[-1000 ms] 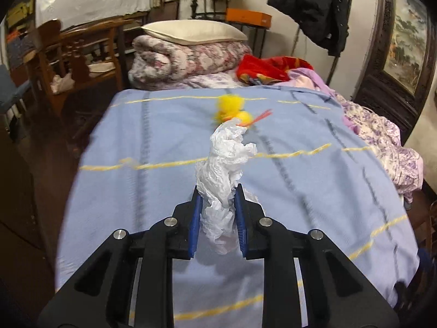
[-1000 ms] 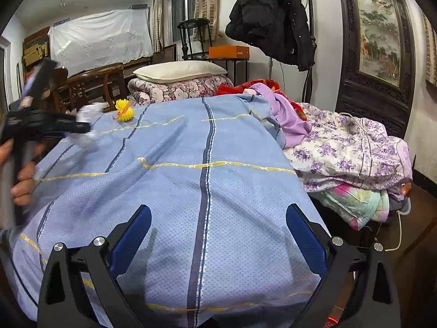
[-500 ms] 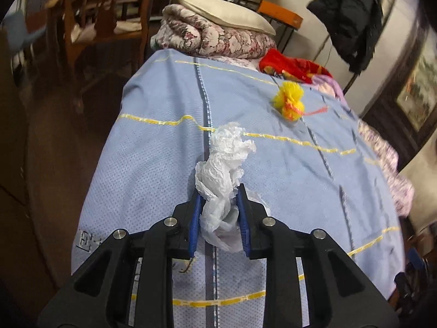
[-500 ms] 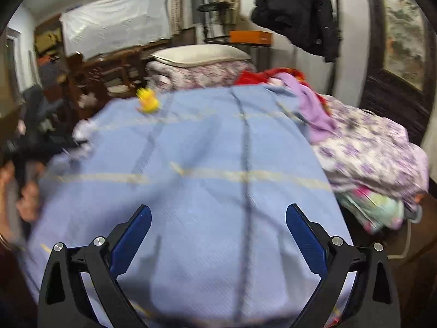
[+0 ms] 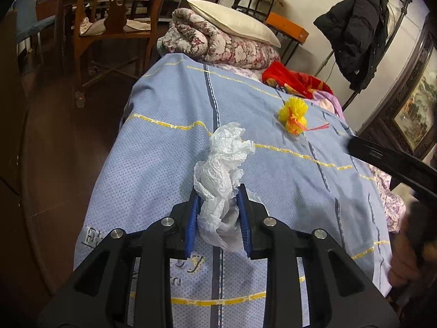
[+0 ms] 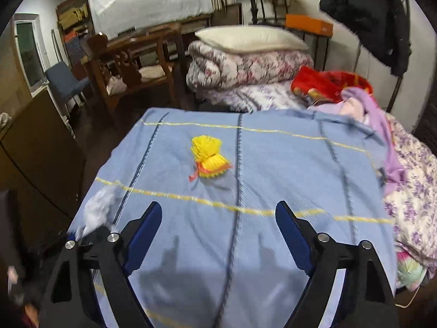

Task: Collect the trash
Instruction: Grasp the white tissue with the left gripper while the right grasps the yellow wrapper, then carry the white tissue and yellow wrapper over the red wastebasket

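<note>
My left gripper (image 5: 218,191) is shut on a crumpled white plastic bag (image 5: 224,164), which sticks up between the blue pads above the blue striped bed sheet (image 5: 164,164). A yellow mesh net with a red tie (image 5: 293,119) lies on the sheet farther back and to the right. In the right wrist view the same yellow net (image 6: 209,158) lies ahead of my right gripper (image 6: 218,205). Its jaws are wide but closing, with nothing between them. The white bag (image 6: 99,207) shows blurred at the lower left there.
A rolled floral quilt (image 5: 218,46) with a pillow (image 5: 232,22) sits at the head of the bed, beside a red blanket (image 5: 295,79) and purple clothes (image 6: 377,114). A wooden chair (image 5: 114,24) stands on dark floor to the left. A black jacket (image 5: 357,35) hangs at the back right.
The right gripper has swung left across the bed and now faces the yellow net, with its jaws somewhat narrower. The left gripper has shifted and rolled, still holding the white bag.
</note>
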A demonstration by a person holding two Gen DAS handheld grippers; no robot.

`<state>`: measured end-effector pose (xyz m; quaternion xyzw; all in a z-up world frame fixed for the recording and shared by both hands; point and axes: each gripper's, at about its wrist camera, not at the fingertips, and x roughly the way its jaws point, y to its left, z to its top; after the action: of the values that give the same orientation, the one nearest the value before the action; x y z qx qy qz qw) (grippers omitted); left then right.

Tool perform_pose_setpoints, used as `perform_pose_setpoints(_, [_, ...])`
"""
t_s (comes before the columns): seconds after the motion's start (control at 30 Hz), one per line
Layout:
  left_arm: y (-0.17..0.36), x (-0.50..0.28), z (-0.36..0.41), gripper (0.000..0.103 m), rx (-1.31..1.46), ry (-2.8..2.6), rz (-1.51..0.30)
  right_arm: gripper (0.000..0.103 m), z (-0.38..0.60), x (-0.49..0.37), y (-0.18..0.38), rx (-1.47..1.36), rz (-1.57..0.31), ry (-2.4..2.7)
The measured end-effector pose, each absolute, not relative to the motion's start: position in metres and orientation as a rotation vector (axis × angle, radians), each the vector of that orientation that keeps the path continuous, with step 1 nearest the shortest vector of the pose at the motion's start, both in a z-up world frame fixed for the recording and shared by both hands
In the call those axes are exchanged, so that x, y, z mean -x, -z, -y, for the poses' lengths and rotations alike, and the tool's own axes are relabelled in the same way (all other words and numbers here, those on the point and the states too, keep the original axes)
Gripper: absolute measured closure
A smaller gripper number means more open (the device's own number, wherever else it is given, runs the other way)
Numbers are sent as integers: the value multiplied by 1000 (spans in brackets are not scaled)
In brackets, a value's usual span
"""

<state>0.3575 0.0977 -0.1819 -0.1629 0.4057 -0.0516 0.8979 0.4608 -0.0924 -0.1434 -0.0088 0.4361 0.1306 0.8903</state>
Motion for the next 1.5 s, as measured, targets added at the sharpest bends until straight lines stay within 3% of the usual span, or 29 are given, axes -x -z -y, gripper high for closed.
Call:
perform_pose_setpoints(0.37, [179, -359, -97, 74, 353, 158, -823, 24, 61, -538, 184, -1, -995, -227])
perform_pose_setpoints(0.4, [179, -358, -96, 75, 350, 162, -823, 28, 59, -544, 188, -9, -1006, -221])
perform_pose_setpoints(0.47, [179, -359, -95, 75, 348, 167, -824, 69, 59, -551, 195, -19, -1021, -204])
perform_pose_setpoints(0.77, [179, -357, -95, 75, 348, 166, -809, 69, 107, -483, 157, -154, -922, -211])
perform_pose_setpoints(1.03, [175, -344, -94, 75, 339, 132, -779, 69, 192, -347, 125, -273, -821, -140])
perform_pose_setpoints(1.3, [168, -263, -66, 76, 339, 147, -793, 69, 253, -236, 132, -385, -801, -93])
perform_pose_setpoints(1.5, [118, -208, -38, 76, 318, 202, -720, 69, 285, -185, 120, -424, -772, -96])
